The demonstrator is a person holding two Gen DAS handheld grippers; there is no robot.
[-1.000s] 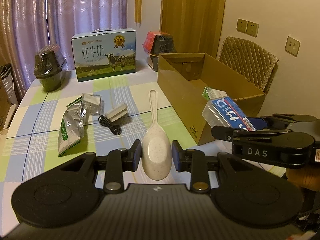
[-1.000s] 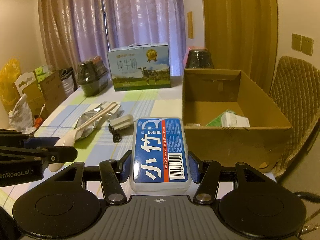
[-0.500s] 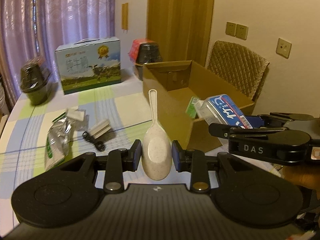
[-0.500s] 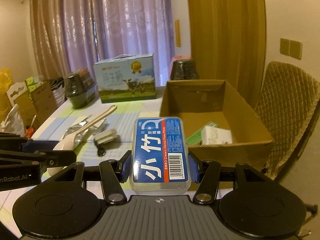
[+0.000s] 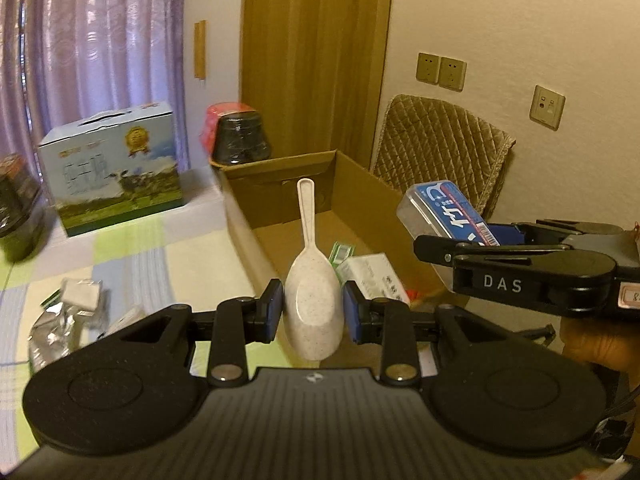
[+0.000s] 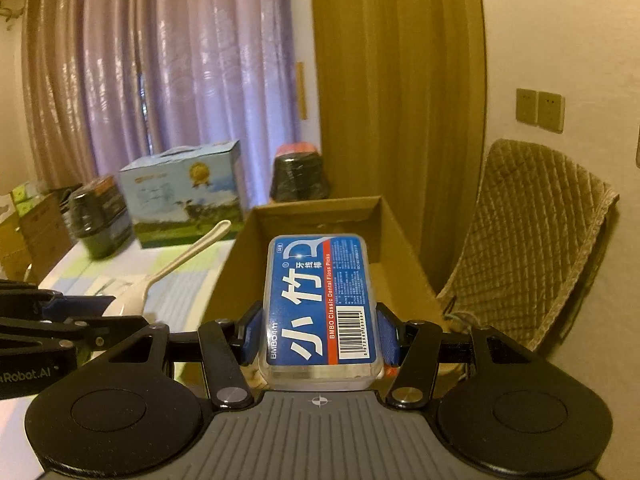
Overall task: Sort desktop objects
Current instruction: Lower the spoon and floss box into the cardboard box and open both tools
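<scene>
While my left gripper clamps the bowl of a speckled cream plastic rice spoon, handle pointing forward over the open brown cardboard box, my right gripper pinches a clear, blue-labelled floss-pick case above the same box.

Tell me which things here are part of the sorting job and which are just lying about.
Part of the job:
- left gripper, shut on the rice spoon
- right gripper, shut on the floss pick box
- cardboard box, with a white carton inside
- foil packet on the table

Lying about:
- milk carton case
- black bowl stack
- chair
</scene>
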